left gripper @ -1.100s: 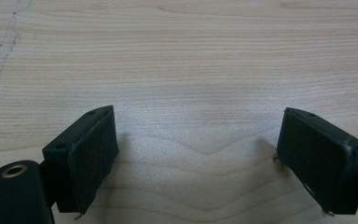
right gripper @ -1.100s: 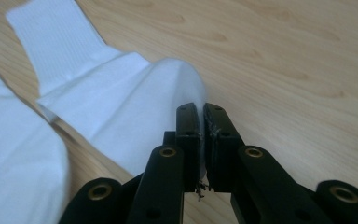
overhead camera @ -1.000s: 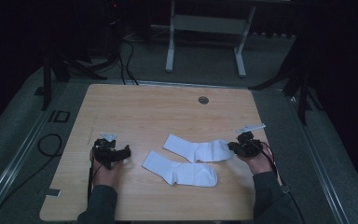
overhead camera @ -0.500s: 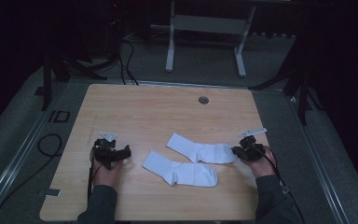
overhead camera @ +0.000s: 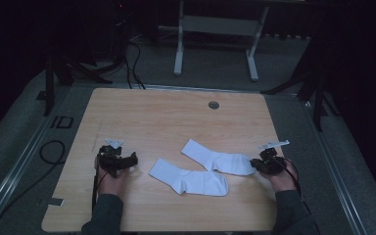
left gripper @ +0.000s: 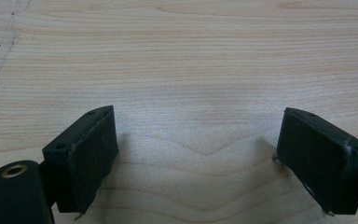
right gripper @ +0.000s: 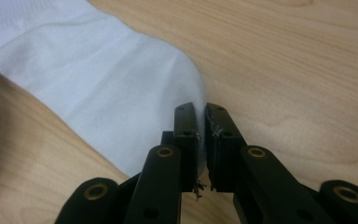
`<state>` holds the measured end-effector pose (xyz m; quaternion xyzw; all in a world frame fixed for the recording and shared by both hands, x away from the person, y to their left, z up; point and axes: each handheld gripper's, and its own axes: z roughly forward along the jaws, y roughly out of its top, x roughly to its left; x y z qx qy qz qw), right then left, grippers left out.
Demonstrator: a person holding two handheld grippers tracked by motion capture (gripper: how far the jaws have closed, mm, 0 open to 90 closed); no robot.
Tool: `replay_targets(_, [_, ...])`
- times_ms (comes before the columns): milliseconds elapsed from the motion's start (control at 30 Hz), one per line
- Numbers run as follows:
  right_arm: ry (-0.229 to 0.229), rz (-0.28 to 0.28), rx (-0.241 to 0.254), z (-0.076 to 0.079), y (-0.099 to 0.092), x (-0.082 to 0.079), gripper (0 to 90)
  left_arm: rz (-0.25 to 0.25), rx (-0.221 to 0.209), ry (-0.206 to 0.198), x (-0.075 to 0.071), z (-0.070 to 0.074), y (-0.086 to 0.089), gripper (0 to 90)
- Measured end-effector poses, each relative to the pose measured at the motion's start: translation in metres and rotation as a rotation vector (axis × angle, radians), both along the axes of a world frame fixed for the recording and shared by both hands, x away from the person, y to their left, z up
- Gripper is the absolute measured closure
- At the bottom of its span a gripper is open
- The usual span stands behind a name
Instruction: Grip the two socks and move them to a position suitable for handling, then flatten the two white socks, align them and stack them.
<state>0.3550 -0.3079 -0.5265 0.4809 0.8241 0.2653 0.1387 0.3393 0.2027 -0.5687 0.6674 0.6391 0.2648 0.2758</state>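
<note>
Right gripper [right gripper: 201, 140] pinches sock [right gripper: 102, 88] edge (high view blurs it)

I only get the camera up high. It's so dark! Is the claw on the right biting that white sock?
Observer: Yes. In the right gripper view, the right gripper is pinched shut on the edge of the far sock.
Operator: What about the other claw?
Observer: The left gripper stands wide open, as the left gripper view shows.
Operator: Anything between its jaws?
Observer: Just bare wooden table, no sock.
</note>
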Motion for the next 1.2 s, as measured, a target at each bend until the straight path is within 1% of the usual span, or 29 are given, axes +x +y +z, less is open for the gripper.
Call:
replay_targets(100, [0.006, 0.004, -0.009, -0.001, -0.001, -0.003, 82.6, -0.001, 0.000, 0.000, 0.000, 0.000, 0.000, 12.1])
replay_targets(167, [0.003, 0.006, -0.016, -0.001, -0.002, -0.004, 78.4, -0.001, 0.000, 0.000, 0.000, 0.000, 0.000, 12.1])
replay_targets(200, [0.003, 0.008, -0.009, 0.000, -0.002, -0.004, 74.5, -0.001, 0.000, 0.000, 0.000, 0.000, 0.000, 12.1])
replay_targets(233, [-0.002, 0.012, -0.002, 0.001, -0.002, -0.005, 72.6, -0.001, 0.000, 0.000, 0.000, 0.000, 0.000, 12.1])
replay_targets(267, [-0.016, 0.011, 0.001, 0.005, -0.002, -0.005, 68.6, -0.001, 0.000, 0.000, 0.000, 0.000, 0.000, 12.1])
replay_targets(367, [-0.033, 0.014, 0.004, 0.011, 0.000, -0.005, 64.4, -0.001, 0.000, 0.000, 0.000, 0.000, 0.000, 12.1])
replay_targets(400, [-0.047, 0.017, 0.008, 0.015, 0.002, -0.005, 62.9, -0.001, 0.000, 0.000, 0.000, 0.000, 0.000, 12.1])
replay_targets(433, [-0.047, 0.017, 0.008, 0.015, 0.002, -0.005, 62.9, -0.001, 0.000, 0.000, 0.000, 0.000, 0.000, 12.1])
replay_targets(467, [-0.056, 0.032, 0.017, 0.020, 0.006, -0.003, 61.7, -0.001, 0.000, 0.000, 0.000, 0.000, 0.000, 12.1])
replay_targets(533, [-0.056, 0.045, 0.019, 0.021, 0.010, -0.001, 61.2, -0.002, 0.000, 0.000, 0.000, 0.000, 0.000, 12.1])
replay_targets(867, [-0.056, 0.125, 0.043, 0.024, 0.040, 0.009, 57.8, -0.001, 0.000, 0.000, 0.000, 0.000, 0.000, 12.1])
replay_targets(1000, [-0.052, 0.155, 0.037, 0.025, 0.054, 0.014, 56.7, -0.002, 0.000, 0.000, 0.000, 0.000, 0.000, 12.1])
replay_targets(1200, [-0.049, 0.181, 0.026, 0.023, 0.073, 0.019, 57.1, -0.002, 0.000, 0.000, 0.000, 0.000, 0.000, 12.1])
